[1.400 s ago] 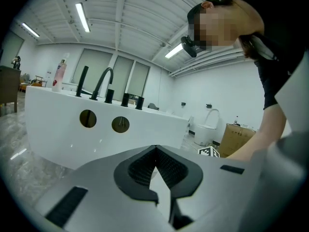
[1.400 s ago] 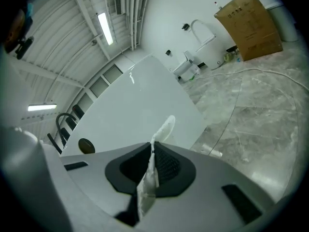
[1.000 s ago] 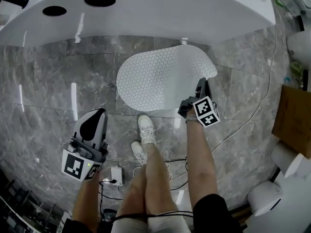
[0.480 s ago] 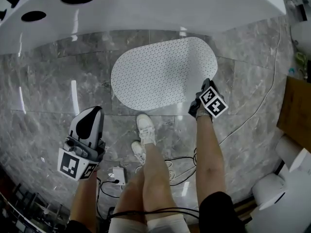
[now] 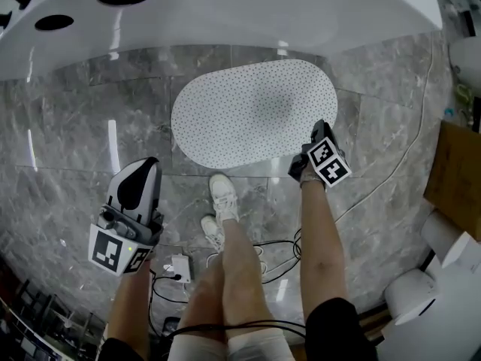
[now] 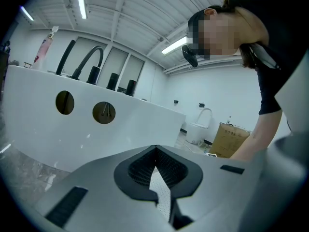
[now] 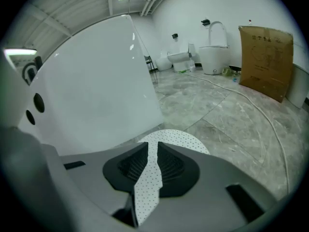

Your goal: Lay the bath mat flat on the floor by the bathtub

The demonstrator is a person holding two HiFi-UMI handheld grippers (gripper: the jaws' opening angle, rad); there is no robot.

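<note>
bath mat (image 5: 252,111) flat on floor (image 5: 75,134) by bathtub (image 5: 240,10). right gripper (image 5: 314,132) fingers slightly spread at its edge. left gripper (image 5: 141,170) fingers pressed together.

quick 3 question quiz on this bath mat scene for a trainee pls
1. True or false: the white dotted oval bath mat lies flat on the grey marble floor.
2. The right hand-held gripper has its jaws: A shut on a towel; B slightly apart, mat showing through the gap; C gripping a cable.
3. Fill in: the mat lies beside the white ___.
Key: 1 true; 2 B; 3 bathtub.
</note>
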